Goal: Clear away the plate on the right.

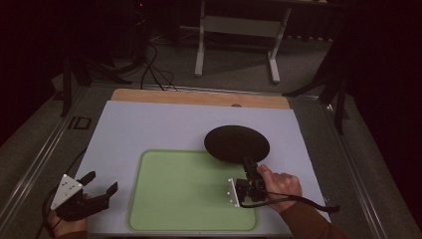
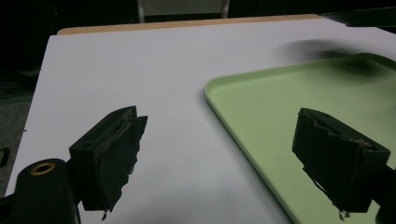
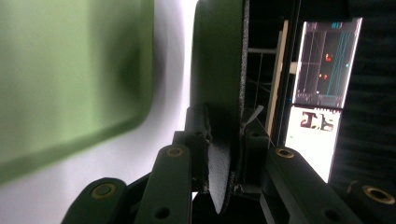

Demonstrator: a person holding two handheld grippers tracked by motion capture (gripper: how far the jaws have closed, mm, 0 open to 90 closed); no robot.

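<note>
behind plate [image 3: 219, 70]: lit screen [image 3: 324, 65].

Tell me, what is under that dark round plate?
The dark round plate is held off the surface by the right gripper. Beneath it lie the white mat, the green tray's far corner and its shadow; the spot directly below is hidden.

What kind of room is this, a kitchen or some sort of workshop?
Probably a lab or recording studio, not a kitchen: a dark room with a white-topped work table, loose black cables on the floor, a lit computer monitor, and another white-legged table behind.
</note>
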